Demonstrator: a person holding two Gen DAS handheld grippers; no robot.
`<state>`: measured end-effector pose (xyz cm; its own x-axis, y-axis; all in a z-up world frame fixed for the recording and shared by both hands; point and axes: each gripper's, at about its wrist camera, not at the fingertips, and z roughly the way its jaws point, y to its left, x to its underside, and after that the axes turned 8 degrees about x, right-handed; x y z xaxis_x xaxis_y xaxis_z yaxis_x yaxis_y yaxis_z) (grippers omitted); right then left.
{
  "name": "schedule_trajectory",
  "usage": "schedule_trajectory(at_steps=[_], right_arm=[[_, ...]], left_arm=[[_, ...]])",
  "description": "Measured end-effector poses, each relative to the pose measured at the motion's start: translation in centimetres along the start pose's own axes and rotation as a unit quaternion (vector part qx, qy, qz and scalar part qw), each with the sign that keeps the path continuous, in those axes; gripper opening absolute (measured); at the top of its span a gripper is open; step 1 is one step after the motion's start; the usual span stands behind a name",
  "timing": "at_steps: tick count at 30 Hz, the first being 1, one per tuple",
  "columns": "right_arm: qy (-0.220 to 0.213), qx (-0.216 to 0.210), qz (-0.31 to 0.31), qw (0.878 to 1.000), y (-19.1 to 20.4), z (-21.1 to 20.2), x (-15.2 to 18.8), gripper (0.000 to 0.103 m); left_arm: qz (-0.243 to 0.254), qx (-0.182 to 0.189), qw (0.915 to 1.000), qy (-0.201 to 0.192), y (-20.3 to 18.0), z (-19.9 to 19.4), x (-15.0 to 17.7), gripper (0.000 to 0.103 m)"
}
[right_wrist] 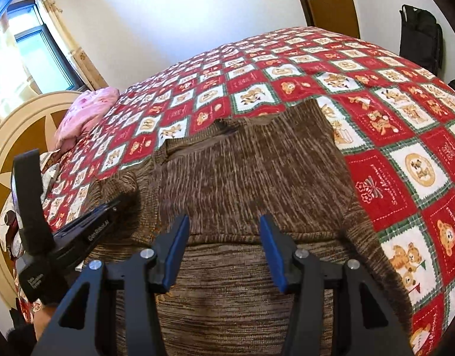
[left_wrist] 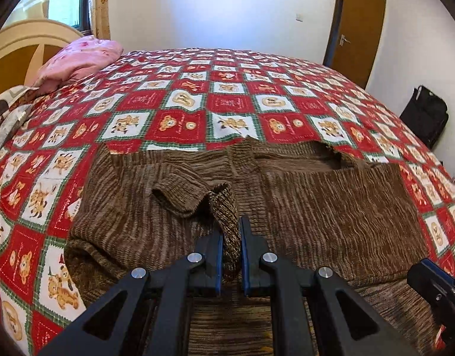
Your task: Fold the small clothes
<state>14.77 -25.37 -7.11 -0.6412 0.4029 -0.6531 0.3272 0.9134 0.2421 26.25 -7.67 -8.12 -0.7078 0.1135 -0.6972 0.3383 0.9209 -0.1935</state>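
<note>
Brown knitted sweater [left_wrist: 331,207] spread flat on the checked bedspread [left_wrist: 180,95], in the lower half of both views, neck opening [left_wrist: 325,157] toward the upper edge of the garment, hem toward the cameras. Long axis of the body running from bottom of frame to top; sleeve [left_wrist: 183,195] folded inward across the chest, lying roughly crosswise, with its cuff [left_wrist: 227,222] drawn toward the lower centre of the left wrist view. Left gripper [left_wrist: 231,237] clenched on that cuff, the knitted fabric pinched between the two blue pads and standing up a little from the body below. Right gripper [right_wrist: 224,237] released, blue pads well apart with nothing between them, hovering above the lower middle of the sweater in the right wrist view, no fabric touched as far as visible. In the same view the left gripper seen at the left edge, over the left side of the garment. Judging from this, sleeve fold in hand and not finished: cuff needing to be carried on across the chest, then laid flat. Left hand clearly the nearer one, already holding; right one free, near the hem, probably useful for pressing the body down or for the other side. Risk: thick knit slipping or bunching under the cuff. Pink pillow [left_wrist: 79,59] far off at upper left, no obstacle.
</note>
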Motion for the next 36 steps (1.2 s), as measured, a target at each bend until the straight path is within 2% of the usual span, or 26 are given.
schedule_trajectory(at_steps=[3, 6, 8, 12, 13, 14, 15, 17, 21, 24, 25, 27, 28, 29, 30, 33, 36], right_arm=[[0.003, -0.009, -0.003, 1.0, 0.0, 0.2, -0.4, 0.055], [-0.005, -0.013, 0.026, 1.0, -1.9, -0.2, -1.1, 0.063], [-0.016, 0.005, 0.039, 0.999, -3.8, -1.0, -1.3, 0.067], [-0.023, 0.047, 0.043, 0.998, -7.2, -2.3, -1.9, 0.067], [-0.022, 0.057, 0.046, 0.997, -8.5, -2.5, -2.2, 0.065], [-0.023, 0.063, 0.051, 0.996, -9.4, -2.7, -2.6, 0.056], [-0.022, 0.07, 0.056, 0.996, -10.2, -2.7, -3.0, 0.052], [-0.015, 0.079, 0.061, 0.995, -11.6, -2.3, -4.4, 0.051], [0.002, 0.072, 0.04, 0.997, -11.3, 0.1, -6.6, 0.052], [0.033, 0.071, -0.003, 0.997, -9.1, 3.0, -7.1, 0.052], [0.048, 0.08, -0.024, 0.995, -8.3, 4.2, -6.9, 0.052], [0.072, 0.125, -0.05, 0.988, -7.3, 6.4, -6.4, 0.052], [0.073, 0.123, -0.052, 0.988, -7.3, 6.8, -6.2, 0.043], [0.074, 0.116, -0.052, 0.989, -7.4, 7.0, -6.1, 0.02], [0.076, 0.118, -0.051, 0.989, -7.5, 7.0, -6.1, 0.009], [0.07, 0.111, -0.039, 0.991, -8.7, 6.4, -6.4, 0.007], [0.046, 0.136, -0.024, 0.989, -10.5, 5.5, -7.0, 0.005]], left_arm=[[-0.011, -0.005, 0.9999, -0.005, 1.1, -0.3, -0.1, 0.01], [-0.016, 0.001, 0.9999, 0.001, 1.4, -0.1, 0.0, 0.01], [-0.011, 0.005, 0.9999, 0.0, 1.3, -0.2, 0.2, 0.01], [-0.003, 0.008, 1.0, 0.003, 0.8, 0.1, 0.5, 0.01], [-0.002, 0.007, 1.0, 0.005, 0.8, 0.3, 0.6, 0.01], [-0.002, 0.006, 1.0, 0.006, 0.8, 0.4, 0.6, 0.01], [-0.003, 0.006, 0.9999, 0.008, 0.9, 0.5, 0.7, 0.01], [-0.004, 0.007, 0.9999, 0.01, 0.9, 0.7, 0.9, 0.01], [-0.003, 0.003, 0.9999, 0.011, 0.6, 0.9, 1.0, 0.01], [-0.005, -0.001, 0.9999, 0.013, 0.7, 1.0, 1.0, 0.01], [-0.005, -0.002, 0.9999, 0.014, 0.7, 1.0, 1.0, 0.01], [-0.003, -0.004, 0.9999, 0.015, 0.7, 1.2, 1.0, 0.01], [-0.002, -0.004, 0.9999, 0.016, 0.7, 1.2, 1.0, 0.01], [-0.001, -0.004, 0.9999, 0.015, 0.7, 1.2, 1.0, 0.01], [0.001, -0.004, 0.9999, 0.015, 0.7, 1.3, 1.0, 0.01], [0.002, -0.002, 0.9999, 0.015, 0.7, 1.4, 1.1, 0.01], [0.002, -0.003, 0.9999, 0.015, 0.7, 1.5, 1.2, 0.01]])
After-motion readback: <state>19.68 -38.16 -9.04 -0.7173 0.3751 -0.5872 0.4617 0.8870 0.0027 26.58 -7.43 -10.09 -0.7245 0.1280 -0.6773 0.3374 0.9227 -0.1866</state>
